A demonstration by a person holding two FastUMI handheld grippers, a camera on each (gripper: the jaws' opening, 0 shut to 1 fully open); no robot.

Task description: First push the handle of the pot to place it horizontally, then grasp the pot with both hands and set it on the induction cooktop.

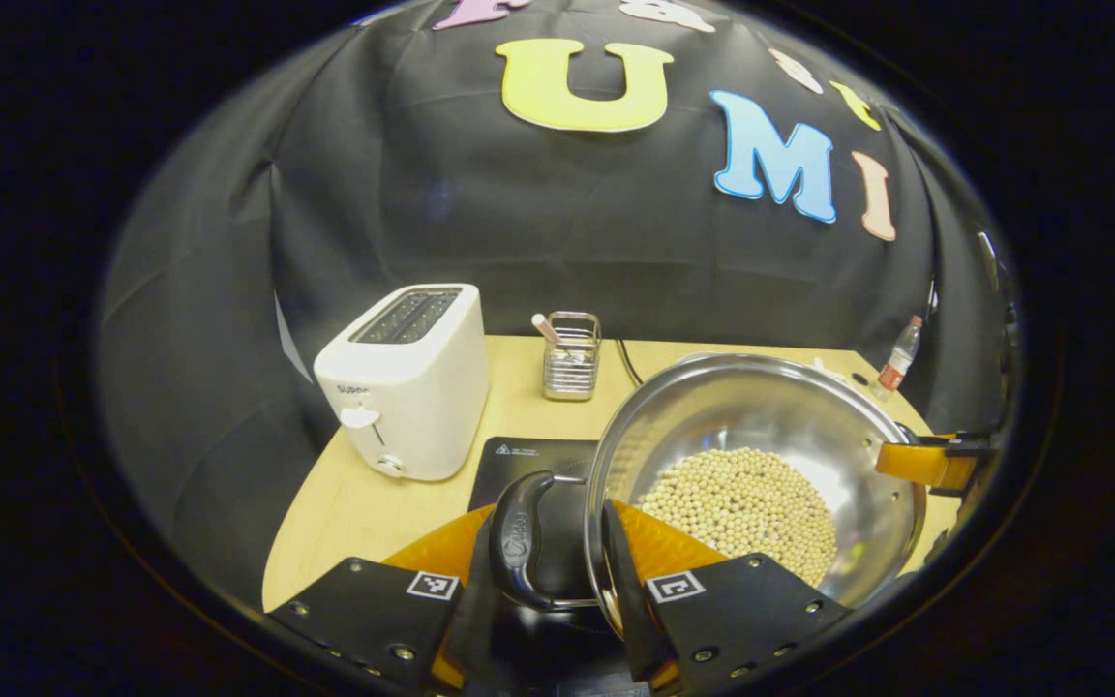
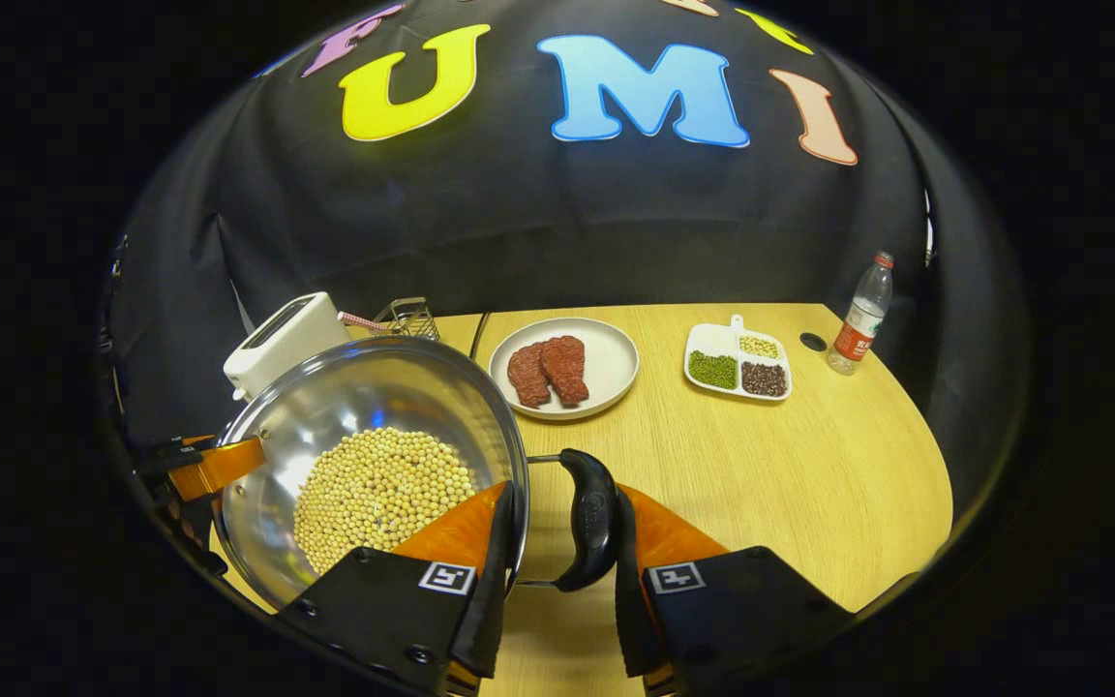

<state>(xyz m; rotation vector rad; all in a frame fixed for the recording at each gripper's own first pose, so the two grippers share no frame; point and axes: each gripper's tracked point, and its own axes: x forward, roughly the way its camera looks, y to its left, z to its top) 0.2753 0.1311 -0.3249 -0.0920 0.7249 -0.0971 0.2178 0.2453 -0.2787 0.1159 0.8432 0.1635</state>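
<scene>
Both grippers, left [image 1: 543,620] and right [image 2: 557,610], squeeze the pot's [image 1: 761,426] handles. Keep it flat so no beans [image 2: 378,494] spill, then lower it onto the cooktop [image 1: 524,463].

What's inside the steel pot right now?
The pot holds a heap of small round pale beans, piled toward the near side. Bare shiny wall shows above them; the bottom beneath the beans is covered.

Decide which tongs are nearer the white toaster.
Left. The left tongs grip the pot by its handle on the toaster's side; the right tongs grip the opposite handle, across the pot from the toaster.
</scene>
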